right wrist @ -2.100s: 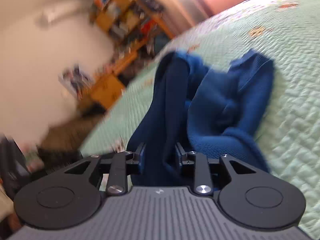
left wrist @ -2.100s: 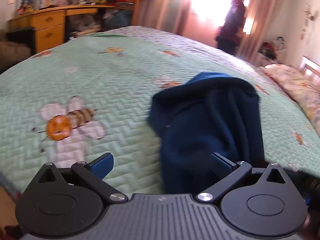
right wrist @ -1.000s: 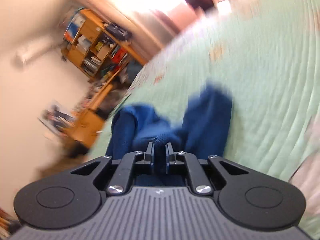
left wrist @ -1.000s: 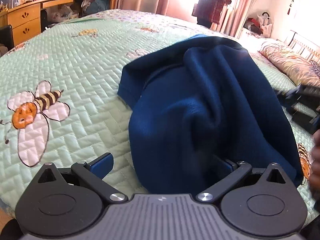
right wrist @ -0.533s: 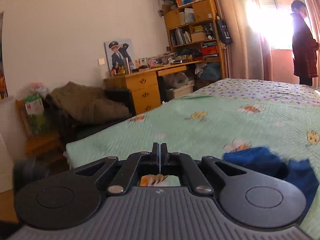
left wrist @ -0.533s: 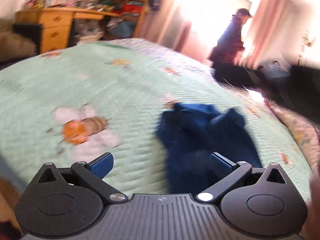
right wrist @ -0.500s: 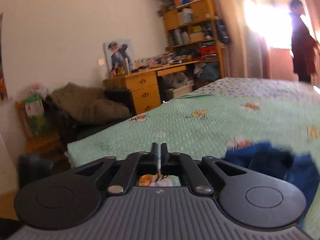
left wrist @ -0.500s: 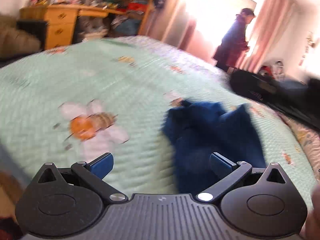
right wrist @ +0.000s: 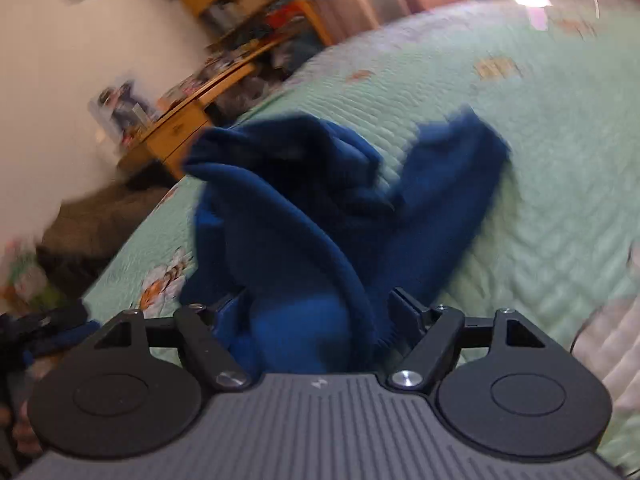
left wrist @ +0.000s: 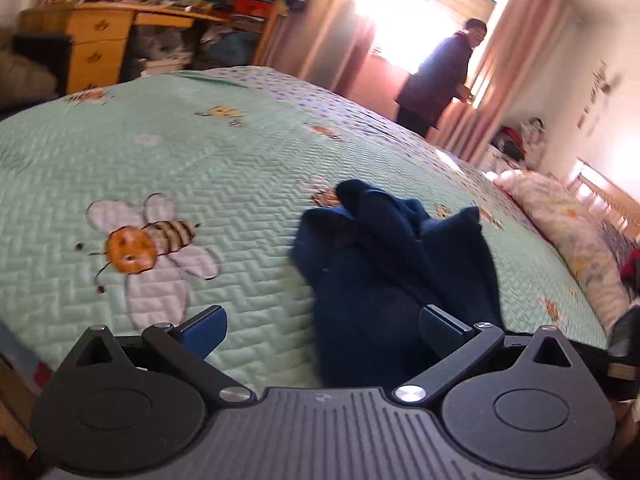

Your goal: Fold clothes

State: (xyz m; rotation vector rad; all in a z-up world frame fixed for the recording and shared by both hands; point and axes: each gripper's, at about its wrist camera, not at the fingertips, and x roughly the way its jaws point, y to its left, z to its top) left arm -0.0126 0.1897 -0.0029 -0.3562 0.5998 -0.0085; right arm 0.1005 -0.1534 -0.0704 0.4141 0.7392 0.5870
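Note:
A crumpled dark blue garment [left wrist: 384, 264] lies on a mint green quilted bedspread [left wrist: 224, 168] with bee prints. My left gripper [left wrist: 324, 326] is open, low over the bed's near edge, and the garment's near end lies between its fingers toward the right one. In the right wrist view the same blue garment [right wrist: 312, 216] fills the middle, bunched in folds. My right gripper [right wrist: 316, 312] is open, its fingers standing wide on either side of a thick fold of the cloth. The view is blurred by motion.
A person [left wrist: 440, 76] stands by the bright window and curtains at the far side. A wooden desk with drawers [left wrist: 100, 40] and cluttered shelves stand at the back left. A floral pillow [left wrist: 568, 224] lies at the bed's right side.
My right gripper, shut and pointing away from the cloth half a second ago, has opened and come down around a fold of the blue garment. My left gripper stays open near the garment.

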